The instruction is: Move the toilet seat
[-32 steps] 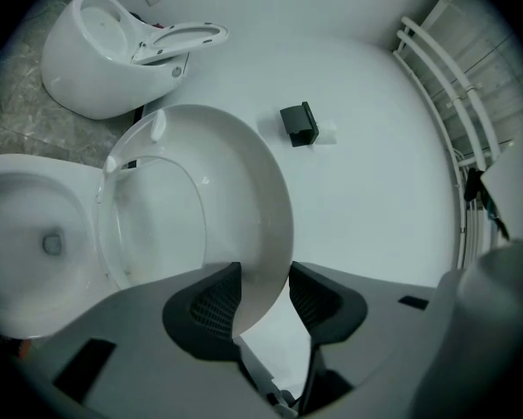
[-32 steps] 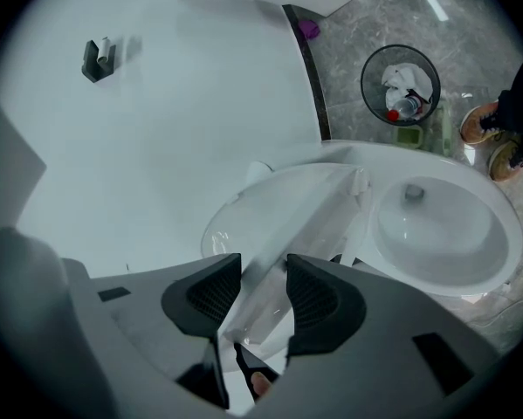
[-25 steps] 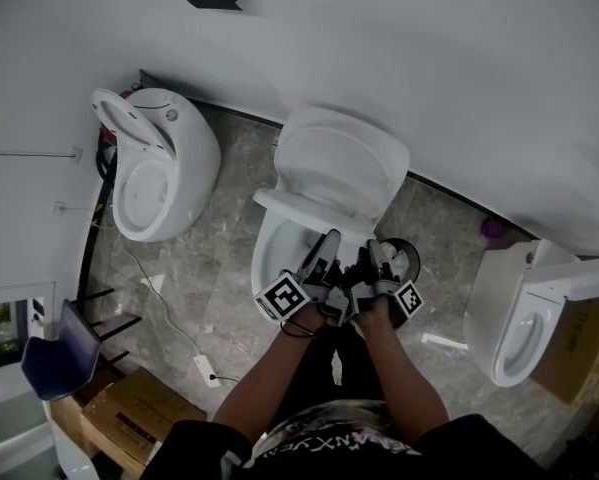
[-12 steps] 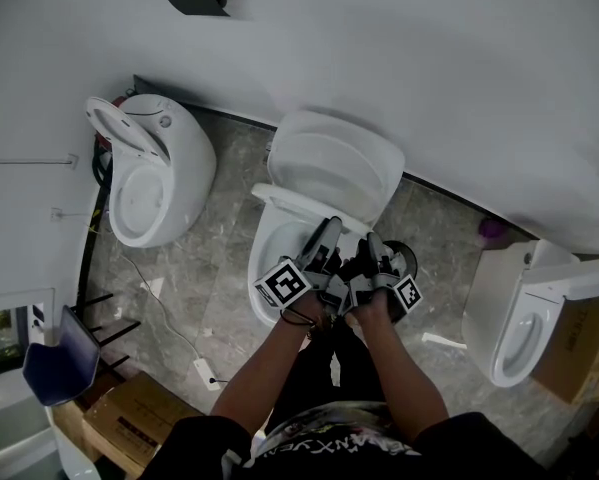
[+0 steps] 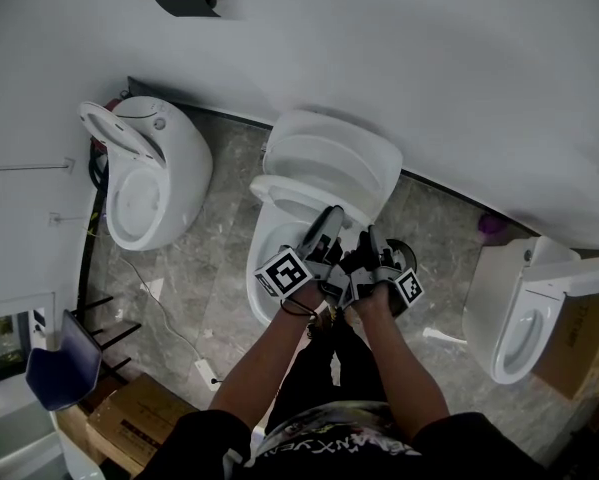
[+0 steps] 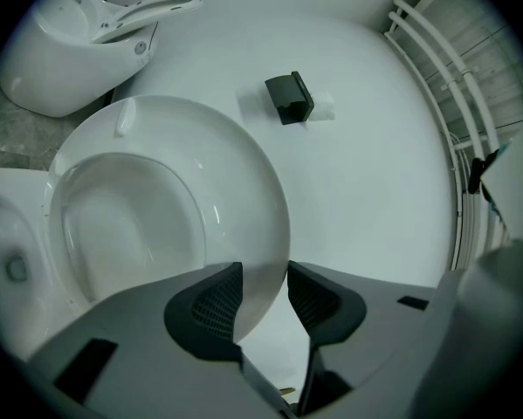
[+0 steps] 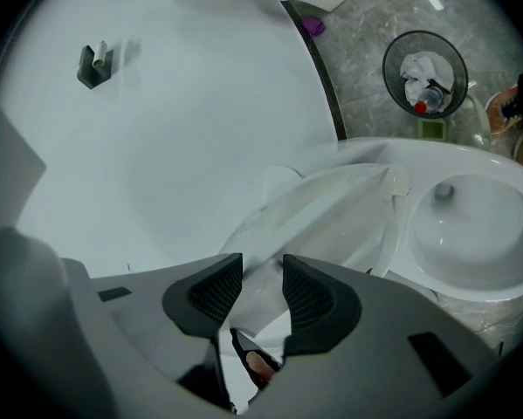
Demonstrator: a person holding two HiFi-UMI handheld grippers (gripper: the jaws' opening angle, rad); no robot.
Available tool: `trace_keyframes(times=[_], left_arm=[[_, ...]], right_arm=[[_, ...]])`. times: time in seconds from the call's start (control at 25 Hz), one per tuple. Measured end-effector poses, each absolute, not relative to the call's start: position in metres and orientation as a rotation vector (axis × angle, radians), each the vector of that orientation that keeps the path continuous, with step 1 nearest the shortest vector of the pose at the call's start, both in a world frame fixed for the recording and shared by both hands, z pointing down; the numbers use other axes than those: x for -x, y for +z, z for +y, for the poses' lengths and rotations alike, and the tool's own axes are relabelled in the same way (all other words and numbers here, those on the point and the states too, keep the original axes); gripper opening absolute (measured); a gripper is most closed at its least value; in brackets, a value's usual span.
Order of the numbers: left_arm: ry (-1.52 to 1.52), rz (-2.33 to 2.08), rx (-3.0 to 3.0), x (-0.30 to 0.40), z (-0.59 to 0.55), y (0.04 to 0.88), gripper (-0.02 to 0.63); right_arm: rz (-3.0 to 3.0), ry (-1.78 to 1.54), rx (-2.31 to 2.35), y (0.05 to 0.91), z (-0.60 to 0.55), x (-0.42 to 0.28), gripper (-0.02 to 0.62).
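The middle toilet's white seat (image 5: 271, 187) stands raised steeply, close in front of its upright lid (image 5: 329, 153), above the bowl (image 5: 267, 258). My left gripper (image 5: 331, 218) is shut on the seat's front rim. In the left gripper view the seat (image 6: 165, 208) fills the left half and its edge runs between the pads of the left gripper (image 6: 265, 297). My right gripper (image 5: 371, 238) grips the same rim just to the right. In the right gripper view the seat (image 7: 331, 201) shows edge-on, and its rim sits in the right gripper (image 7: 261, 293).
A second toilet (image 5: 151, 168) with its seat up stands at the left and a third (image 5: 524, 313) at the right. A black waste bin (image 7: 425, 70) sits beside the middle bowl (image 7: 471, 234). A cardboard box (image 5: 129, 420) and a blue chair (image 5: 59, 360) are at the lower left.
Both grippers have moved towards the wall with the seat's rim in them. The seat has swung up closer to the lid.
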State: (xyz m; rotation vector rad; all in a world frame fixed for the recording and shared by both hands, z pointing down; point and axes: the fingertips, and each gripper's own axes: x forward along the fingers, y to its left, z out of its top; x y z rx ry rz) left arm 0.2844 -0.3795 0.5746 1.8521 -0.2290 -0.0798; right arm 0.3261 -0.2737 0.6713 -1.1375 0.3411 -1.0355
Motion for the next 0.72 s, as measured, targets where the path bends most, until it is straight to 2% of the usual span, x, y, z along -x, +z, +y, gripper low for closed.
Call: trace_keyframes(times=[0.64,0.68,0.72], left_arm=[[-0.05,-0.197,-1.886,-0.327,-0.401,0.581,0.169],[-0.033,-0.212,-1.887,-0.329,-0.404,0.585,0.159],[-0.016,-0.233,-1.884,-0.33,-0.408,0.591,0.101]], right_arm=[[0.371,-0.998,1.156,0.676,-0.29,-0.361,0.144],[0.373,-0.995,1.158,0.676,-0.291,-0.364,0.141],[0.373,-0.992,1.16,0.677,-0.293,-0.367,0.139]])
